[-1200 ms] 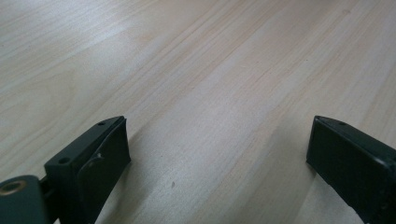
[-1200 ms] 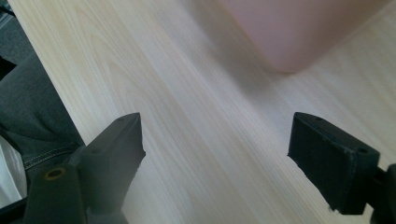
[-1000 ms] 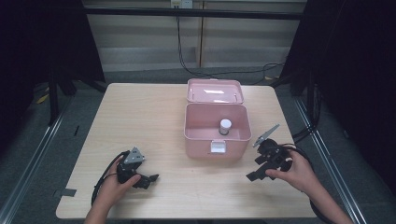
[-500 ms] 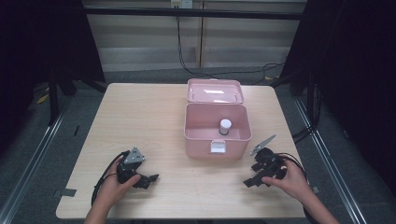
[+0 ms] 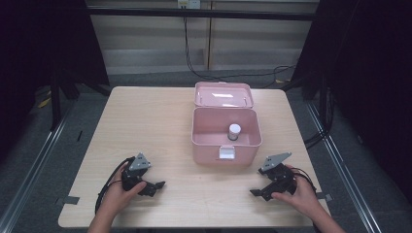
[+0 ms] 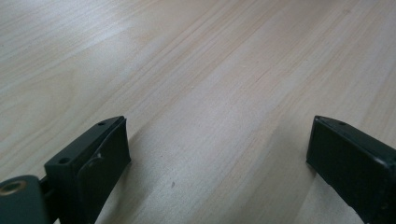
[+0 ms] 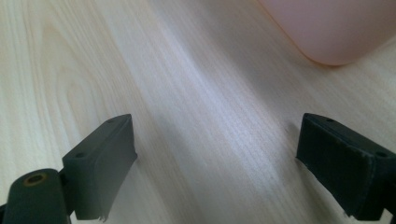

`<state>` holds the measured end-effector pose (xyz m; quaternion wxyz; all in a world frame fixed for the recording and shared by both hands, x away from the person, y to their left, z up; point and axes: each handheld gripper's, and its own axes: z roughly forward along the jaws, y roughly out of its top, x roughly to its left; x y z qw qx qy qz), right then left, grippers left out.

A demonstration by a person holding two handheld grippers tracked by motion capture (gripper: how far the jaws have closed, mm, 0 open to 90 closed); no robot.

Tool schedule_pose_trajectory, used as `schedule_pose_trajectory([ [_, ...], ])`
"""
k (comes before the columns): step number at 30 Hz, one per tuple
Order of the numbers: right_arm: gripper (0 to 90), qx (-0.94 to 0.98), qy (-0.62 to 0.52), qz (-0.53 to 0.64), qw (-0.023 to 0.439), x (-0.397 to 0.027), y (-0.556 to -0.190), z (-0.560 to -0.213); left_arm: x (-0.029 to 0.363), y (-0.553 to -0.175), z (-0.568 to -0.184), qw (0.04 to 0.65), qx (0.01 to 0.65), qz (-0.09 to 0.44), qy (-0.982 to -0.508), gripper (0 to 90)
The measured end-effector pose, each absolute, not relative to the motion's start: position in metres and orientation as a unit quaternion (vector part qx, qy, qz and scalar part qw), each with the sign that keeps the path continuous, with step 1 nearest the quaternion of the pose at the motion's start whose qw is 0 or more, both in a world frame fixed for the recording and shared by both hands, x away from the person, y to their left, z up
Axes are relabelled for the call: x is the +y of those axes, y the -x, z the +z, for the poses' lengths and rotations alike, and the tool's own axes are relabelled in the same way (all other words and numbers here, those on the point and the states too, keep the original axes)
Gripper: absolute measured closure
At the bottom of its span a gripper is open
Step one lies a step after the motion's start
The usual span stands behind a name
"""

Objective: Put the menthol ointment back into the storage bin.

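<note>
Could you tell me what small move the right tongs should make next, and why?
Probably lift the right tongs and carry them forward over the pink box. They rest open and empty on the table, the box's lid is already folded back, and the small white-capped bottle stands upright inside on the right, nearer this hand than the left tongs.

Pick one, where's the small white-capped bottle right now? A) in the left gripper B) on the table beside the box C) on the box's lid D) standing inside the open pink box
D: the high view shows the bottle upright inside the pink box, both grippers empty.
</note>
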<state>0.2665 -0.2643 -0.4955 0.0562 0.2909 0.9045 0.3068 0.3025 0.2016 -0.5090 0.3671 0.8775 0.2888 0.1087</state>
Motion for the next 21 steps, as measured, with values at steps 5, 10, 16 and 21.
schedule_pose_trajectory([
  [5, 10.3, 0.904, -0.278, 0.316, 0.077, -0.264, -0.264, -0.499, 0.202, -0.302, -0.509, 0.367, 0.289, 0.109, -0.877, 5.4],
  [10, 10.0, 0.89, -0.275, 0.352, 0.091, -0.268, -0.262, -0.506, 0.202, -0.302, -0.509, 0.367, 0.289, 0.109, -0.878, 5.3],
  [16, 9.6, 0.879, -0.271, 0.379, 0.098, -0.271, -0.261, -0.511, 0.202, -0.302, -0.509, 0.367, 0.289, 0.108, -0.878, 5.4],
  [21, 9.5, 0.879, -0.273, 0.38, 0.098, -0.271, -0.261, -0.511, 0.202, -0.302, -0.509, 0.367, 0.289, 0.108, -0.877, 5.3],
])
